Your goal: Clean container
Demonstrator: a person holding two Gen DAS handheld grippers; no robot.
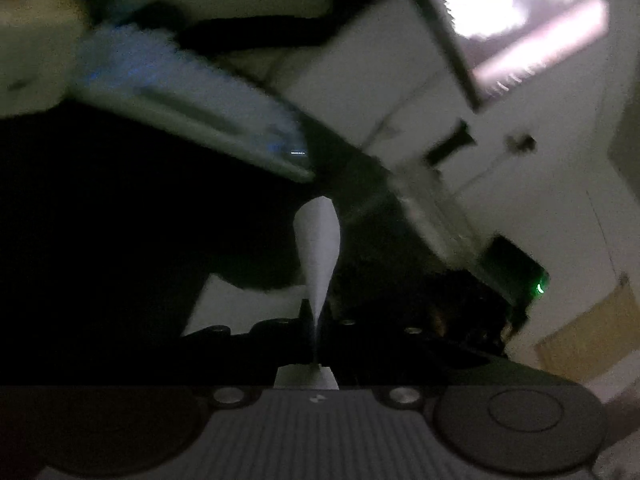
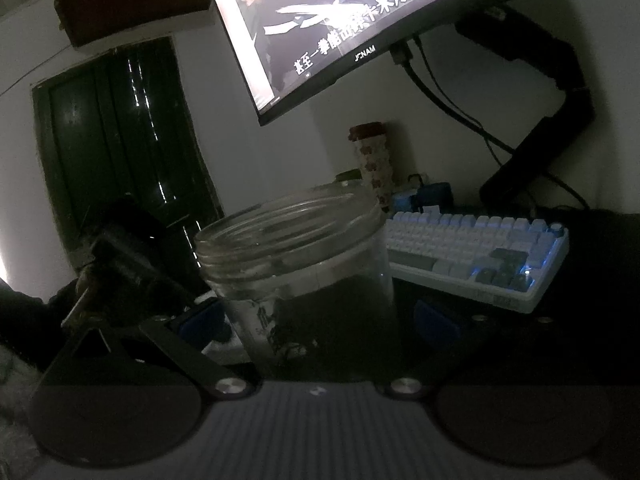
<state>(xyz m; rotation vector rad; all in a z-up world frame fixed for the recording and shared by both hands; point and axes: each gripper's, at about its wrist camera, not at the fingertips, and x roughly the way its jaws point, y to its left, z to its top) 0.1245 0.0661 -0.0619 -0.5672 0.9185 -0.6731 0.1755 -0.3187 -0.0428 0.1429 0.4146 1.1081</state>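
Note:
A clear, lidless plastic jar (image 2: 296,264) with a threaded mouth fills the middle of the right wrist view, a little tilted. My right gripper (image 2: 318,326) has it between its blue pads (image 2: 200,324), shut on its lower body. Dark residue shows inside near the bottom. In the blurred left wrist view, my left gripper (image 1: 318,208) is shut, and a thin white strip (image 1: 318,248), likely a tissue, is pinched between its dark fingers. A dark device with a green light (image 1: 516,272), apparently the right gripper, lies ahead to the right.
A white and blue backlit keyboard (image 2: 472,256) lies on the black desk mat (image 2: 580,280) behind the jar. A lit monitor (image 2: 328,20) hangs above on a black arm (image 2: 552,128). A patterned tumbler (image 2: 374,160) stands by the wall, and a dark door (image 2: 120,144) is at the left.

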